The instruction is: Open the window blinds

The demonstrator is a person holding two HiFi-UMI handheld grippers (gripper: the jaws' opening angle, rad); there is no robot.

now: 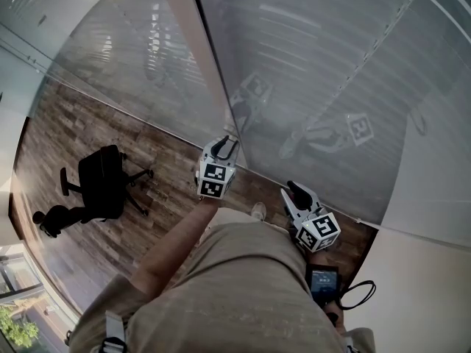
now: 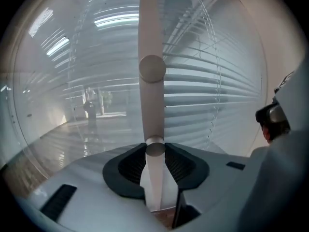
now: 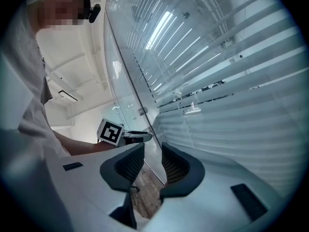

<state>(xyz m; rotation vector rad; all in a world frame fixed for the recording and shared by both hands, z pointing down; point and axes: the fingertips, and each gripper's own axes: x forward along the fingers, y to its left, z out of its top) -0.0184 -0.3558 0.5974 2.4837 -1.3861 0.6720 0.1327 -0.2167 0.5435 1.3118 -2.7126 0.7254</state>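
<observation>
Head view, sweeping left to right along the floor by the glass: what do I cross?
In order: black office chair → left tongs, shut on the white blind control → shoe → right tongs, open → cable loop.

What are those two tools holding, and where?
The left tool pinches the white blind rod on its shaft; the right tool holds nothing.

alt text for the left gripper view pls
The left gripper has its jaws closed on a white rod in front of a white upright window post. Horizontal blinds hang behind the glass on either side.
</observation>
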